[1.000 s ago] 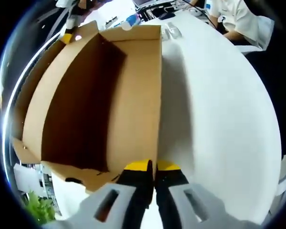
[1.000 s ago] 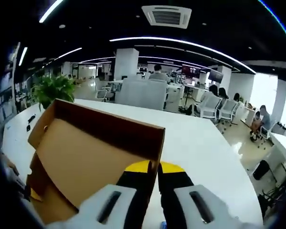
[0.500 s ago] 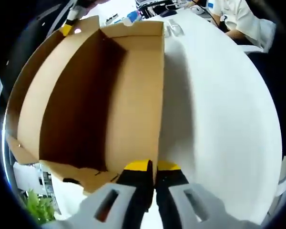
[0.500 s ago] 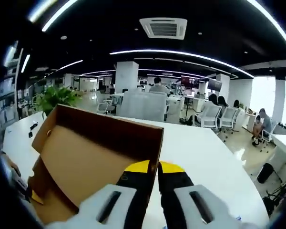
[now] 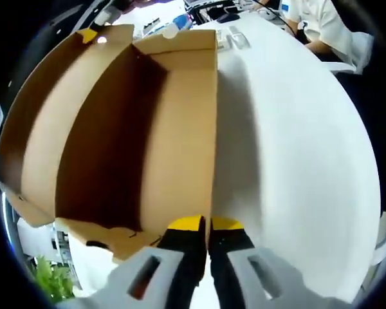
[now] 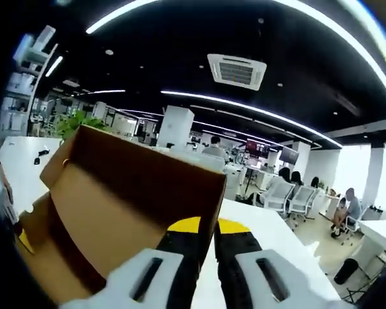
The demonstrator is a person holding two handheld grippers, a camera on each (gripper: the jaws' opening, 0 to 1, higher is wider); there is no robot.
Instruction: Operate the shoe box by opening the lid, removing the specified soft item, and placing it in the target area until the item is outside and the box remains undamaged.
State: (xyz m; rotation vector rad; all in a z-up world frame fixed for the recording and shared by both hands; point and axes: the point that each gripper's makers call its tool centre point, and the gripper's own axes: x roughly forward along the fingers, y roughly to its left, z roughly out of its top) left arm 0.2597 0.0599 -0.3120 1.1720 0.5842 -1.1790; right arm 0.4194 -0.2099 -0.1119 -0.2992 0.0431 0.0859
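- Opening the lid: left gripper (image 5: pixel 208 226) pinches the wall edge of the brown cardboard shoe box (image 5: pixel 180 135), right gripper (image 6: pixel 202 226) pinches its lid rim (image 6: pixel 180 168); both jaws closed on cardboard.
- Box sits on white worktop (image 5: pixel 296 167); soft item unseen inside.
- Next, likely: swing lid fully back gently, then free a gripper.
- Open-plan office: ceiling strip lights (image 6: pixel 251 112), potted plant (image 6: pixel 77 121).

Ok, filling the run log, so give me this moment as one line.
left gripper: shut on box wall | right gripper: shut on lid edge | lid: raised | table: white
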